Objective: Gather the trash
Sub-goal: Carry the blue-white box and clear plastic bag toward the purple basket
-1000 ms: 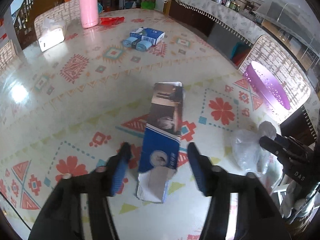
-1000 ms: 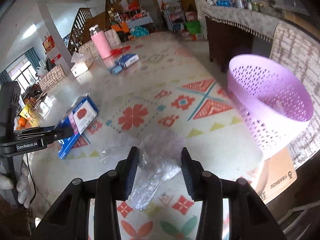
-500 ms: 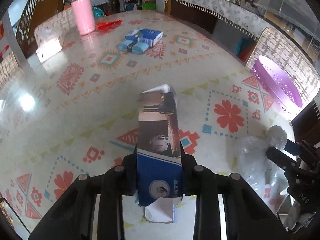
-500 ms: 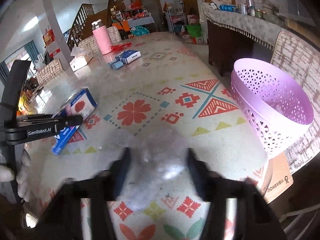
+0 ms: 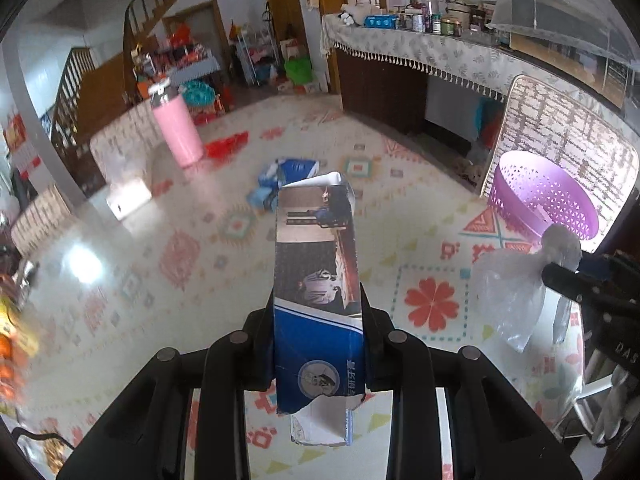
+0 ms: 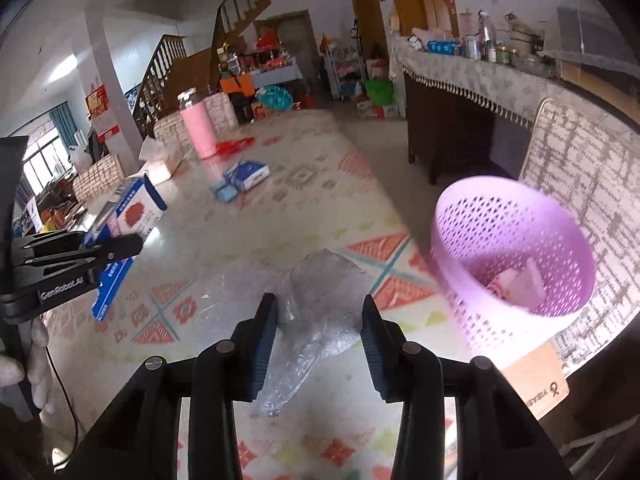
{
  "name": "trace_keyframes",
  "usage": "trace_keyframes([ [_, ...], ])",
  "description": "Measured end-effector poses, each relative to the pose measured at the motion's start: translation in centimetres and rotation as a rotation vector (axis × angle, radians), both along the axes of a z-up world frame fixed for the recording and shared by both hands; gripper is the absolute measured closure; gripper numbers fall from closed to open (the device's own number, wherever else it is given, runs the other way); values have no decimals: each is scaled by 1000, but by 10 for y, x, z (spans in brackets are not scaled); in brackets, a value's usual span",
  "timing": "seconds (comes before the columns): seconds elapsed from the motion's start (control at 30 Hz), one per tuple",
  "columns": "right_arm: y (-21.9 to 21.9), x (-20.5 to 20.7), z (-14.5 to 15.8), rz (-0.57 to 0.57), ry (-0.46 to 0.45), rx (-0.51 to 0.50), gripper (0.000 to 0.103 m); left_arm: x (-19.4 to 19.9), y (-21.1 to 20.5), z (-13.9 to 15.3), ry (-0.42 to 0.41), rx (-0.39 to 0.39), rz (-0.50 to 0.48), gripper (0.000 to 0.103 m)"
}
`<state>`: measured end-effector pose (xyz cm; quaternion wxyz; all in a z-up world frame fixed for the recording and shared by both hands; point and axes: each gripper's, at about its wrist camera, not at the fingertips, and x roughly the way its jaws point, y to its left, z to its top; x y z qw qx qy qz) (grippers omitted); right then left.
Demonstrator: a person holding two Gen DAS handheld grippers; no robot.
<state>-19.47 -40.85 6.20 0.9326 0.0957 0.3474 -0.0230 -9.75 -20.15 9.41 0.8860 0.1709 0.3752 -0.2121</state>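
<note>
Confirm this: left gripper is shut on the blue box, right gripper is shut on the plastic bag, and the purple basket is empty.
Not quite. The purple basket is not empty: the right wrist view shows pale scraps lying in its bottom. The rest holds: the left gripper is shut on the blue box, and the right gripper is shut on the plastic bag.

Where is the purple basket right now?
The purple basket sits at the table's edge, on the right in both wrist views, just beyond the crumpled plastic bag clamped in the right gripper.

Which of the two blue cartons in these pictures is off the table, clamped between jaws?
The long torn-ended carton in the left gripper; the other blue carton lies flat near the pink bottle.
</note>
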Motion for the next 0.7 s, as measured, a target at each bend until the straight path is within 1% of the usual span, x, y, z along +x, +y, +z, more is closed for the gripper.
trace_keyframes([
  [0.37,-46,0,24,-88,-31,-18,58,5,-45,15,-35,51,-58,73],
  [0.5,-69,-2,28,-132,-42,-5,58,6,-64,18,-46,55,-83,73],
  [0.7,-100,-4,26,-193,-48,18,58,6,-96,18,-48,61,-127,73],
])
